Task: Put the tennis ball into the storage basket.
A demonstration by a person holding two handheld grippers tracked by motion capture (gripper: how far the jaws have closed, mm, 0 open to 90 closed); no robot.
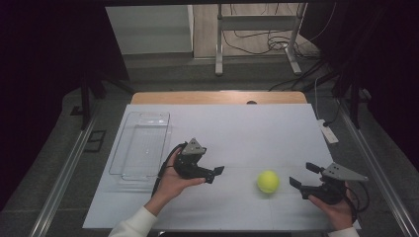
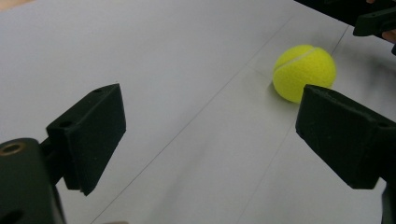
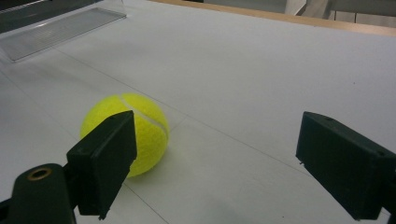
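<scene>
Dim room, dark curtains either side, cables on the floor behind; we work at a wooden table (image 1: pixel 148 97) covered by a white sheet (image 1: pixel 247 133). We read the scene left to right.

Far left on the sheet: a clear rectangular plastic tray (image 1: pixel 163 143), empty, long side running away from us. We judge it is parked there as a likely destination, well apart from the ball.

Next, our left gripper (image 1: pixel 213 174), held low in the hand beside the tray's near end. Its black jaws stand wide apart with nothing between them, pointed rightward at the ball, which its own camera sees ahead and to the right.

Centre-right: a yellow-green felt tennis ball (image 1: pixel 268 181) resting on the sheet, between the two grippers, touching neither.

Right: our right gripper (image 1: pixel 305 177), jaws likewise spread and empty, aimed leftward. In the right gripper view the ball (image 3: pixel 135 128) sits just behind the left-hand jaw, off the centreline, so we judge a grasp would need a shift sideways first.
</scene>
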